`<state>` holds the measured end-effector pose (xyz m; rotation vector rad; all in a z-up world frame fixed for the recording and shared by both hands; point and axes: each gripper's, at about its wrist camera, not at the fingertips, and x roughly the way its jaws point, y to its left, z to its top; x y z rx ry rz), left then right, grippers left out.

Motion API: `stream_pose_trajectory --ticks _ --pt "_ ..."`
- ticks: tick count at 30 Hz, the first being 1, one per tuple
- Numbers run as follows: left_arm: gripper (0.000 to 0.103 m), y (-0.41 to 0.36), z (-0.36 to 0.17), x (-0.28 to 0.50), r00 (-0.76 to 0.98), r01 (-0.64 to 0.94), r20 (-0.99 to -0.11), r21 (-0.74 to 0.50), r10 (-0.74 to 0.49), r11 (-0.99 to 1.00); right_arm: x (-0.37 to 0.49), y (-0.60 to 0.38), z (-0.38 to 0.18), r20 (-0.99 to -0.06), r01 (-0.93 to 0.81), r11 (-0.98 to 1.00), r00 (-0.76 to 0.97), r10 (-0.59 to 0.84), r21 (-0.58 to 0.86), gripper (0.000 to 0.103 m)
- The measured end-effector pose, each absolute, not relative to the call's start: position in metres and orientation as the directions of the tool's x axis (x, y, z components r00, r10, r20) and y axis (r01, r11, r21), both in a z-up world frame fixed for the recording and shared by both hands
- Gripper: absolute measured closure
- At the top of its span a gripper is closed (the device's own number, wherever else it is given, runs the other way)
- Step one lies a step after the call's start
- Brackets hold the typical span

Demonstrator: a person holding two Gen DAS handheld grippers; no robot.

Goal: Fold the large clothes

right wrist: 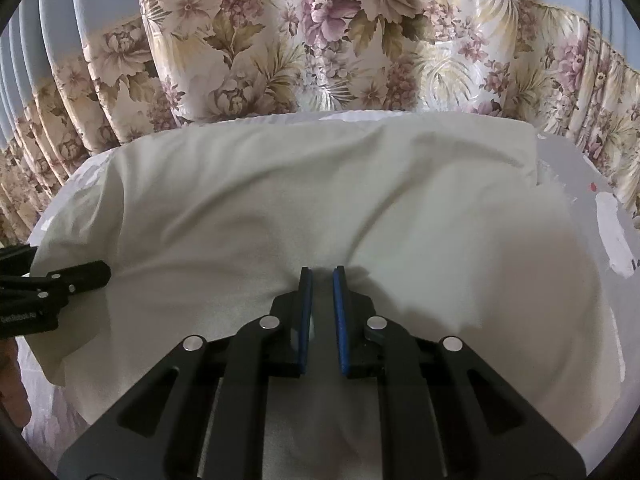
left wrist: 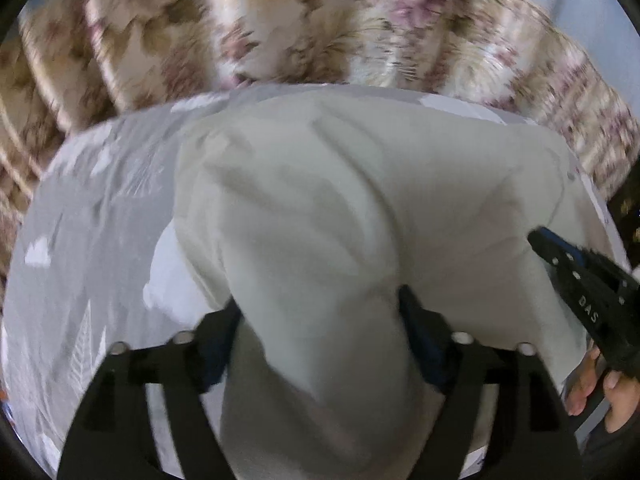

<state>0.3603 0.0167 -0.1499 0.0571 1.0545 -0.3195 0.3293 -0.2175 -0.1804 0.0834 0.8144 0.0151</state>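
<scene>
A large off-white garment [left wrist: 340, 200] lies spread on a bed; it also fills the right wrist view [right wrist: 320, 200]. My left gripper [left wrist: 320, 304] has a thick bunch of this cloth between its fingers and holds it raised. It shows at the left edge of the right wrist view [right wrist: 96, 274]. My right gripper [right wrist: 322, 276] has its blue pads close together with a narrow gap, pinching a thin fold of the garment. It enters the left wrist view at the right [left wrist: 540, 240].
The bed has a grey sheet with white leaf prints [left wrist: 80, 220]. A floral curtain [right wrist: 320, 40] hangs right behind the bed. A hand [left wrist: 600, 392] holds the right gripper's handle.
</scene>
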Motion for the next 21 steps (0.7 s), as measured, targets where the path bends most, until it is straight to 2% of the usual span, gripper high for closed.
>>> stream_pose_trajectory --ticks 8,11,14,16,21 --pt "0.016 0.043 -0.155 0.361 0.384 0.245 -0.849 -0.286 -0.363 0.926 0.329 -0.215 -0.18 -0.725 0.002 0.998 0.687 0.046 0.066 0.093" --pt "0.014 0.048 -0.155 0.356 0.364 0.267 -0.844 -0.311 -0.394 0.912 0.327 -0.217 -0.179 -0.726 -0.01 0.997 0.685 0.059 0.072 0.093" --pt "0.012 0.043 -0.154 0.353 0.356 0.288 -0.851 -0.294 -0.387 0.911 0.326 -0.217 -0.179 -0.727 -0.01 0.997 0.684 0.059 0.072 0.093" --pt "0.002 0.036 -0.158 0.355 0.349 0.308 -0.855 -0.282 -0.384 0.909 0.326 -0.217 -0.179 -0.726 -0.01 0.998 0.686 0.057 0.068 0.093" --pt "0.002 0.015 -0.163 0.358 0.397 0.332 -0.861 -0.187 -0.317 0.924 0.326 -0.218 -0.179 -0.727 -0.013 0.997 0.684 0.061 0.071 0.093"
